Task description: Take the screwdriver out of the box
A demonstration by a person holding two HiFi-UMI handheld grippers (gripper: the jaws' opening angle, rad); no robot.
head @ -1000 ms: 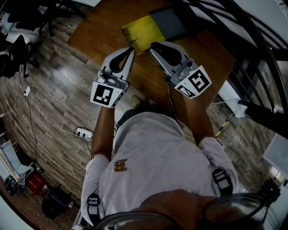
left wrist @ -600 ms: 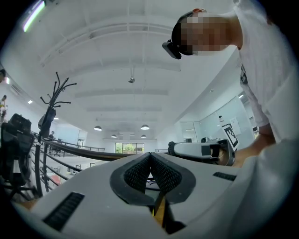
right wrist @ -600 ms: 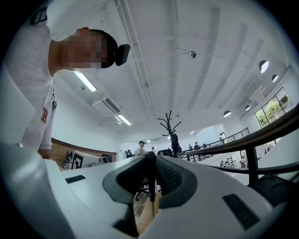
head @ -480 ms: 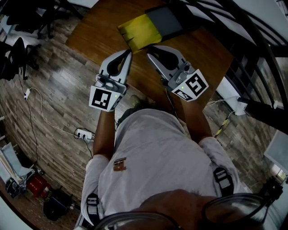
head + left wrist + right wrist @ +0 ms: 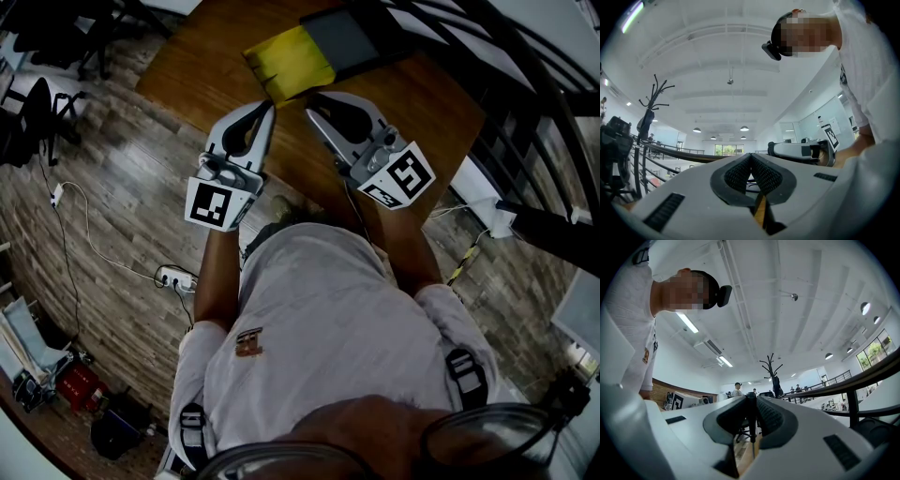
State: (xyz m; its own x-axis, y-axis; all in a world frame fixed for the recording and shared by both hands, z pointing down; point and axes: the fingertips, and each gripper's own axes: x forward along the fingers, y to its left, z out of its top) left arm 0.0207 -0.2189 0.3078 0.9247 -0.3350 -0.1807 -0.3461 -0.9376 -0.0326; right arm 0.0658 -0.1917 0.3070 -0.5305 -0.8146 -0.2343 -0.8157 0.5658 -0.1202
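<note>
Grey plank flooring (image 5: 112,187) lies around the person, with a white cable (image 5: 80,225) and a power strip (image 5: 171,277) on it. Nearest the head camera is the person's pale shirt (image 5: 319,319), with both forearms reaching forward. The left gripper (image 5: 270,106) has its jaws together, the ribbed pads (image 5: 740,174) meeting at the tips with nothing between them. The right gripper (image 5: 309,98) is likewise closed, and I can make out nothing clamped in it. Both point away from the body over a brown wooden counter (image 5: 216,56). Just beyond their tips lies the yellow-and-grey box (image 5: 286,64); whether either tip touches its near edge cannot be told. The screwdriver shows in no view. Past the counter, at the right, runs a dark railing (image 5: 525,84).
</note>
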